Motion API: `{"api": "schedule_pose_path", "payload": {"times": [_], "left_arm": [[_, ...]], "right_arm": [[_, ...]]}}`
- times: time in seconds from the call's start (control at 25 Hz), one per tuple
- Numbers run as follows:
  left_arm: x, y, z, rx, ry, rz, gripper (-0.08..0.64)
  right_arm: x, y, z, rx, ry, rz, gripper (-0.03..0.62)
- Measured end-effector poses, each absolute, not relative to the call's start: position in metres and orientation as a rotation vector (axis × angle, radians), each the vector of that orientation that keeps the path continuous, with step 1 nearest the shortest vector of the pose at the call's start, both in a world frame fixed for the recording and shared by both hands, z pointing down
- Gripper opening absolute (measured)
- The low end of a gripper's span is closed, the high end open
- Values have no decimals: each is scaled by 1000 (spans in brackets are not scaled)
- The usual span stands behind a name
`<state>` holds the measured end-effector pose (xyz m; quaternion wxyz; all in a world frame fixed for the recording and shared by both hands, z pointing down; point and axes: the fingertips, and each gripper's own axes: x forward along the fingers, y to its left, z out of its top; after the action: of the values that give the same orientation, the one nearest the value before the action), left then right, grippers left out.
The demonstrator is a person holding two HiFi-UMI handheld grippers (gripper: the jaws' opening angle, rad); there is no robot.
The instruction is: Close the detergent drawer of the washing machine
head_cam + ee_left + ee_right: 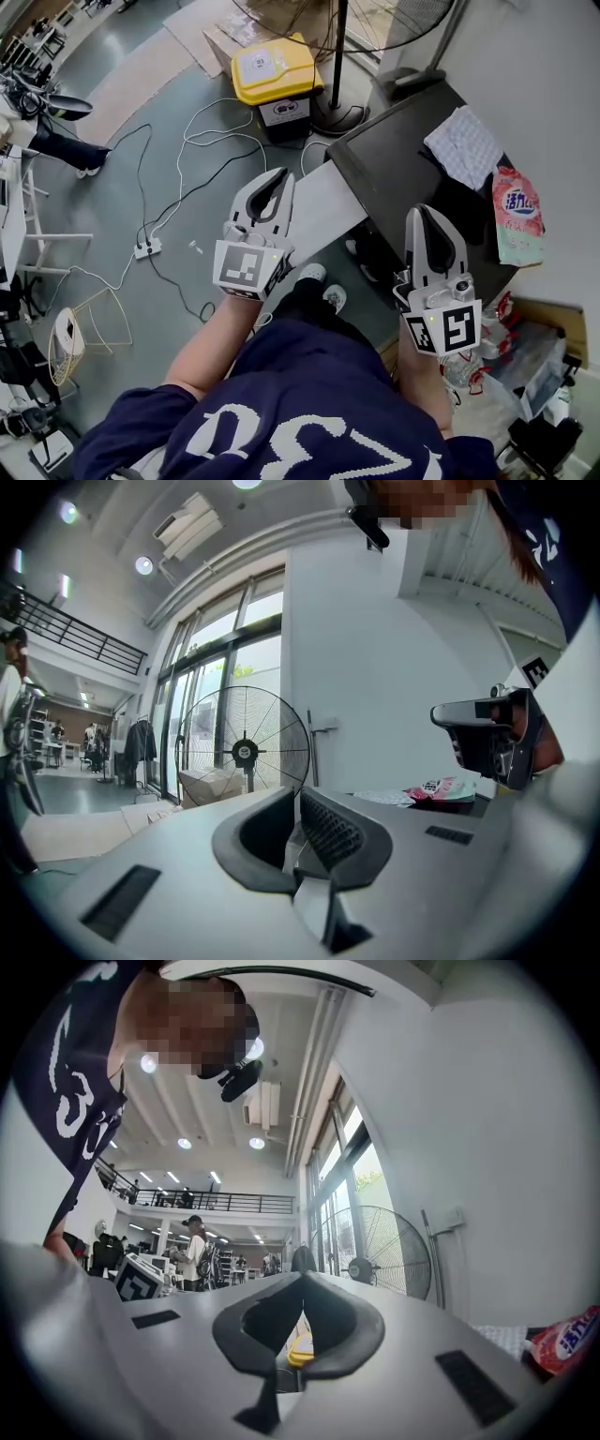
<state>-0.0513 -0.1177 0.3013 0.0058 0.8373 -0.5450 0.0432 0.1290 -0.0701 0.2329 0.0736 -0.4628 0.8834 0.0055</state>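
Note:
The washing machine's dark top (403, 159) lies at the upper right of the head view, with a white panel (323, 206) along its left side. I cannot make out the detergent drawer in any view. My left gripper (278, 178) is shut and empty, held in the air over the floor to the left of the machine. My right gripper (425, 214) is also shut and empty, hovering over the machine's near edge. In the left gripper view the shut left gripper (292, 794) points at a wall and a fan, and the right gripper (487, 733) shows at the right.
A white cloth (464, 145) and a pink detergent bag (517, 216) lie on the machine. A yellow-lidded bin (272, 70) and a fan stand (337, 103) are beyond it. Cables and a power strip (147, 248) cross the floor at the left. Plastic bags (525, 356) are piled at the right.

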Motion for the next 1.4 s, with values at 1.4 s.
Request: {"api": "schedule_pose_path", "payload": {"times": [1.4], "left_arm": [[-168,-30,523,1969,-1672,491,199]], "right_arm": [[-48,-106,308,-873,2962,-108,15]]}}
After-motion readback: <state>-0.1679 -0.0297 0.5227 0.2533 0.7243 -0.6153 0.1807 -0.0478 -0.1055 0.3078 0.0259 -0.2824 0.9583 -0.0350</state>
